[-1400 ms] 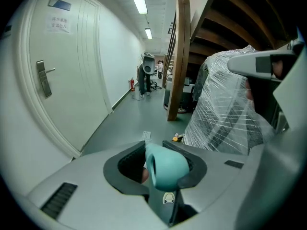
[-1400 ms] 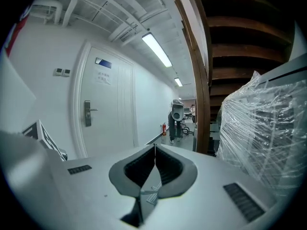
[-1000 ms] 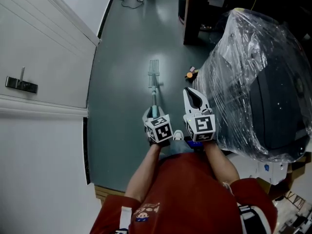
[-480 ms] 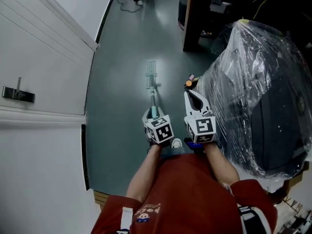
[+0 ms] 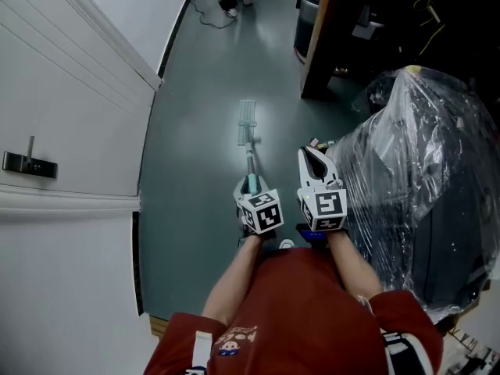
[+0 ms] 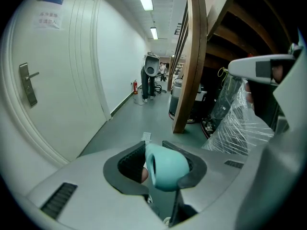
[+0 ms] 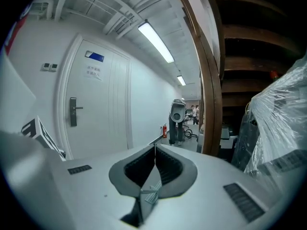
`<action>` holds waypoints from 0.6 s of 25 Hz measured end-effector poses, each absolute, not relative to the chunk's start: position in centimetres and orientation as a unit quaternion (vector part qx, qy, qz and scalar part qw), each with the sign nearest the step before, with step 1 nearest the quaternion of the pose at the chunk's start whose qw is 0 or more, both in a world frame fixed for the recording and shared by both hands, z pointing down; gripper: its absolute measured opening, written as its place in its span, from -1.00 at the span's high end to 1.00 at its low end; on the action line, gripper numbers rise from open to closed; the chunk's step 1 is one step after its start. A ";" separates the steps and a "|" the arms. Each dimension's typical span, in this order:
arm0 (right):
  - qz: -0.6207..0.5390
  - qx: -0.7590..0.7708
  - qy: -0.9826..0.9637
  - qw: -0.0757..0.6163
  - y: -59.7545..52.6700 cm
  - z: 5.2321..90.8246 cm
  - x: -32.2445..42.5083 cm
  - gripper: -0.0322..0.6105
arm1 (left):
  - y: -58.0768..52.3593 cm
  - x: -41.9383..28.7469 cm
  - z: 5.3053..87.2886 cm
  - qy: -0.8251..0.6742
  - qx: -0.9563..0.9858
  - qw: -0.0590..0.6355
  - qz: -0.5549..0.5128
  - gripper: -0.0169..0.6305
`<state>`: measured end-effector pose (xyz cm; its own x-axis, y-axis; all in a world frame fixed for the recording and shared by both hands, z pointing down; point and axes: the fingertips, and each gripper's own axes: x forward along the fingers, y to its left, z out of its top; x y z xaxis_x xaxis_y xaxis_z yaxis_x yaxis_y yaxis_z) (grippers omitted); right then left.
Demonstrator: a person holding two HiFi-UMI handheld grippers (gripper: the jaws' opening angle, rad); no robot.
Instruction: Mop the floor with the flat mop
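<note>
The flat mop has a pale head (image 5: 247,121) lying on the grey-green floor and a thin pole (image 5: 251,158) running back to a teal handle end (image 6: 165,166). My left gripper (image 5: 248,187) is shut on that teal handle, whose rounded end (image 5: 251,184) sits between the jaws. My right gripper (image 5: 314,158) hangs beside it to the right, apart from the mop, its jaws shut together with nothing between them (image 7: 154,153).
A white door (image 5: 55,162) with a lever handle (image 5: 27,162) lines the left. A large plastic-wrapped object (image 5: 426,186) stands close on the right. A wooden post (image 5: 320,37) and a dark bin (image 5: 308,14) lie ahead. A person (image 6: 149,78) stands far down the corridor.
The view has shifted a little forward along the corridor; the mop head lies slightly lower in view. Both grippers keep their hold and spacing.
</note>
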<state>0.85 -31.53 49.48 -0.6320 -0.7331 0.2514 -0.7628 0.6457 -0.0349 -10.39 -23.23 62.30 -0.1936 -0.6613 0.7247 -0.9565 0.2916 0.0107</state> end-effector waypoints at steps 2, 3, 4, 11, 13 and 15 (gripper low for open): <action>0.068 0.417 -0.900 0.108 -33.0 49.4 -0.5 0.84 | -24.7 -11.9 62.2 -0.736 0.551 0.320 0.230 0.57; 0.068 0.420 -0.899 0.109 -33.7 49.3 -1.2 0.84 | -25.5 -12.6 62.2 -0.735 0.552 0.319 0.229 0.57; 0.068 0.422 -0.897 0.110 -34.4 49.3 -1.9 0.84 | -26.3 -13.3 62.2 -0.734 0.554 0.319 0.229 0.57; 0.068 0.439 -0.888 0.118 -39.1 49.3 -6.6 0.84 | -31.5 -18.5 62.3 -0.724 0.566 0.321 0.231 0.57; 0.066 0.444 -0.886 0.118 -40.4 49.0 -7.5 0.84 | -33.0 -19.8 62.3 -0.721 0.569 0.322 0.230 0.57; 0.063 0.451 -0.883 0.115 -41.5 48.7 -8.1 0.84 | -34.3 -20.7 62.4 -0.717 0.574 0.322 0.230 0.57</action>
<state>-8.14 -41.47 48.65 -0.5671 -0.7816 0.2598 -0.8107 0.5854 -0.0081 -20.73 -34.29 62.36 -0.1350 -0.6749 0.7255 -0.9710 0.2360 0.0388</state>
